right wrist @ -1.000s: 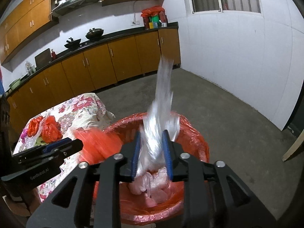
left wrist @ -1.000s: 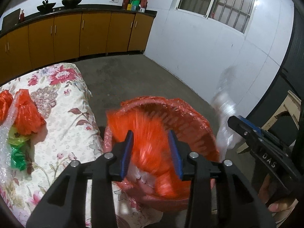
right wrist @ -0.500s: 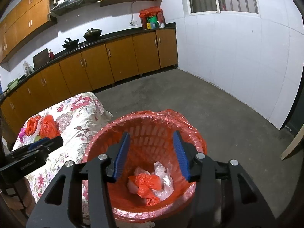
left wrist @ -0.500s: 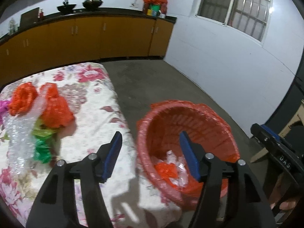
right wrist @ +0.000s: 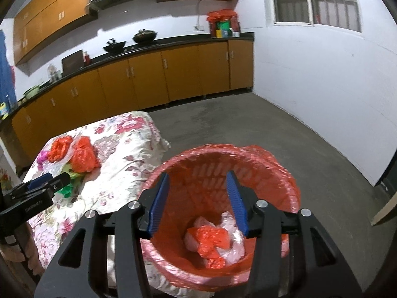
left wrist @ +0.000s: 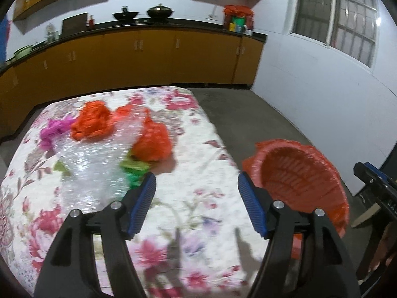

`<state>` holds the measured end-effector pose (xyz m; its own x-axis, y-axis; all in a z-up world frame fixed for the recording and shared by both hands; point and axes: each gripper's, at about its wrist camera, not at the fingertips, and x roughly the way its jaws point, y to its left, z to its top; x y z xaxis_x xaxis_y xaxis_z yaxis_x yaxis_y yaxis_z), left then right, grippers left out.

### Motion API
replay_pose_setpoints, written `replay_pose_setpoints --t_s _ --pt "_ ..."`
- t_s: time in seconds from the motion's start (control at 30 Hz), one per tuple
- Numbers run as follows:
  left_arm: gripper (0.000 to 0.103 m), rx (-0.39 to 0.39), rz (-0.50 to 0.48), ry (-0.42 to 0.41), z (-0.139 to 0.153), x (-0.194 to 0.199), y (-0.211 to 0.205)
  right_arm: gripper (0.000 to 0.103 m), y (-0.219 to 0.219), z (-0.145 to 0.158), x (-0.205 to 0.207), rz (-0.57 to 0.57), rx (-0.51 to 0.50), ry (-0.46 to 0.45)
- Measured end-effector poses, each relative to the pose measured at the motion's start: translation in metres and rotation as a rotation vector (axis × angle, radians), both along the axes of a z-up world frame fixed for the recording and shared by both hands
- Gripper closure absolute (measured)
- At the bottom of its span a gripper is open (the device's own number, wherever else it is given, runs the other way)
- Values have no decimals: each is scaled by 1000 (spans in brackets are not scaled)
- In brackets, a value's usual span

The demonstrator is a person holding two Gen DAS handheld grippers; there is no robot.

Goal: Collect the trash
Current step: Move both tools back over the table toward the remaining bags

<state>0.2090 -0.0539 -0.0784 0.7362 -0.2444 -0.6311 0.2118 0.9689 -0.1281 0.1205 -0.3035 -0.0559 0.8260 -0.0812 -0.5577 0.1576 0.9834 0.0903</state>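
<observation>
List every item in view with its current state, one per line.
Left claw: open, empty, over the table.
Right claw: open, empty, above the basket.
Red plastic-lined basket: upright, holding red and clear crumpled bags.
Red crumpled plastic bags: lying on the floral-cloth table.
Clear bubble wrap: spread flat.

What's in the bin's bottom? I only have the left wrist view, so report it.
Observer: A crumpled orange bag and clear plastic wrap lie at the bottom of the basket.
Operator: Now check the right tool.
Observer: The right tool is open and empty, pointing into the basket.
</observation>
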Motion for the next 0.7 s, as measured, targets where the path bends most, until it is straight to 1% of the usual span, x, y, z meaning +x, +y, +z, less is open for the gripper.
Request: replay_pose_setpoints --t_s 0.13,0.2,0.3,0.33,0.43,0.53,0.7 --pt "35 11 70 -11 -2 0 32 54 23 2 10 59 -7 1" --pt "35 22 118 -17 -4 -2 50 54 36 5 15 92 -9 -4" --pt "35 17 200 -18 -5 -2 84 54 63 12 29 163 -9 -19" --pt "35 16 218 -19 -5 -2 92 54 76 16 35 196 -8 -28" --pt "30 19 318 -37 -6 -6 129 54 114 24 55 289 -7 -50" --pt "27 29 388 -60 -5 -9 157 54 158 28 81 382 1 -65" --pt "25 27 481 -69 -6 -10 203 54 223 23 133 492 26 -32"
